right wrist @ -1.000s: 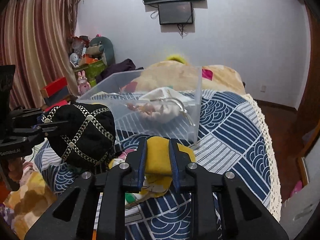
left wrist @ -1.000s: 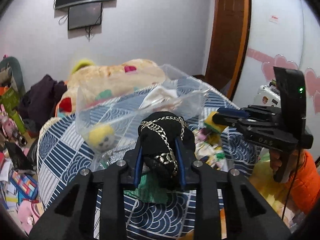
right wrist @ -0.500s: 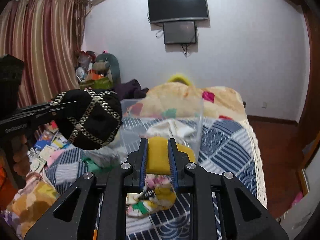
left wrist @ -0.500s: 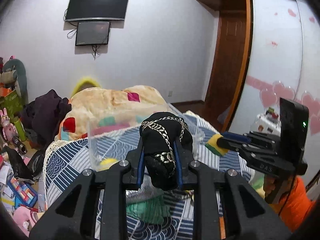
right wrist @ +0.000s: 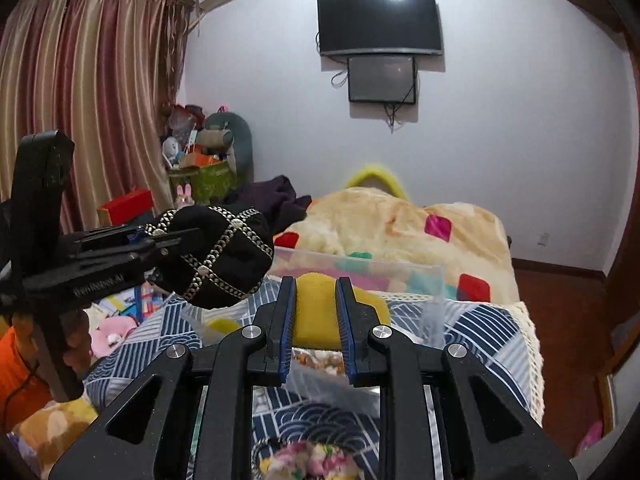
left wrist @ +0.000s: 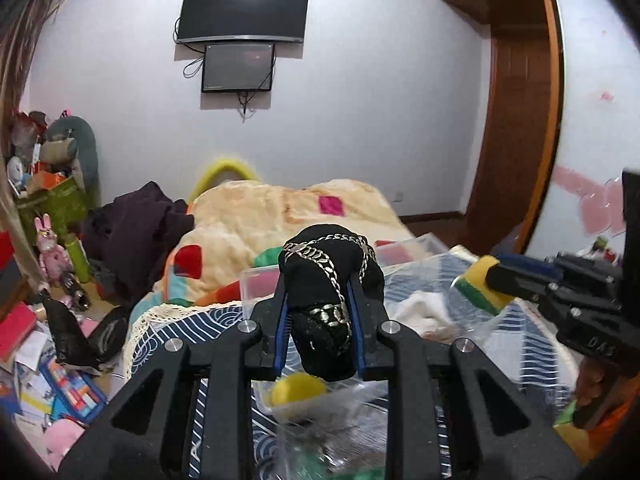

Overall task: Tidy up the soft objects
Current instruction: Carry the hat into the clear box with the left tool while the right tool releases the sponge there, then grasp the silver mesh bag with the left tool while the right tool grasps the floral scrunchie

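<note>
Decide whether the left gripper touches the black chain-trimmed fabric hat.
Touching: left wrist view shows the left gripper pressing the black chain-trimmed fabric hat from both sides.

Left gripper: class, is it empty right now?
No, the left gripper is shut on the black chain-trimmed pouch, which sits between its blue pads.

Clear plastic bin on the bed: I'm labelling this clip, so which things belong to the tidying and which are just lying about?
In the job:
black chain-trimmed hat, in the left gripper
yellow sponge, in the right gripper
clear plastic bin

Lying about:
patchwork blanket
wall TV
floor clutter
</note>
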### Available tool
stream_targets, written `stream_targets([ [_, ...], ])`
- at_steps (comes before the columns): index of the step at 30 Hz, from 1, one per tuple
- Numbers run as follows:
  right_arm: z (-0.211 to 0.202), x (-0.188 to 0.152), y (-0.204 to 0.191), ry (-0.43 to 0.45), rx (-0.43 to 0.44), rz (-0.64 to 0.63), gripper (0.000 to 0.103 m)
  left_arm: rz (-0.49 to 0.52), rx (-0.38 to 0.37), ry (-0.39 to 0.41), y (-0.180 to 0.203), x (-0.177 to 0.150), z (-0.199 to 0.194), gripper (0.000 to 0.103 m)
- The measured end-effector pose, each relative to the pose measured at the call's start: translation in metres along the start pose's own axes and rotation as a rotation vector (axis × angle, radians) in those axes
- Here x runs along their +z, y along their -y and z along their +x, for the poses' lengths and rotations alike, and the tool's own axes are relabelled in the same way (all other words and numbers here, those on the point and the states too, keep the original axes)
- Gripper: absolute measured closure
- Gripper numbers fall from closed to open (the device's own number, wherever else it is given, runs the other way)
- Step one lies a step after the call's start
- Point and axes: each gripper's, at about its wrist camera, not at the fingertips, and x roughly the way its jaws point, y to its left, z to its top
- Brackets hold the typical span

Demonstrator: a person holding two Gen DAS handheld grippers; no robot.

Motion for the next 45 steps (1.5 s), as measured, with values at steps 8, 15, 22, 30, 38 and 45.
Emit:
stream_targets([
  [8,0.052,-0.006,0.006,-0.134,-0.002,0.0,0.085,0.064,0.016,-0.166,0.011,-0.026,0.062,0.077],
  [15,0.064,-0.013,0.009,-0.223,0.012,-0.01,0.081,0.098,-0.006,-0.185,0.019,-0.04,0.062,0.038],
  [22,0.046,-0.011,0.012,-0.183,-0.005,-0.012,0.048,0.093,-0.034,-0.156,0.013,-0.041,0.034,0.026],
  [30,0.005,-0.012,0.016,-0.103,-0.028,-0.004,0.033,0.077,-0.029,-0.099,0.002,-0.042,-0.012,0.009],
  [38,-0.021,-0.039,0.013,-0.099,-0.038,0.002,0.026,0.033,-0.053,-0.153,-0.001,-0.071,-0.026,0.007],
  [45,-0.017,-0.072,0.004,-0.166,-0.036,-0.008,0.026,0.02,-0.092,-0.221,0.013,-0.098,-0.017,0.007],
])
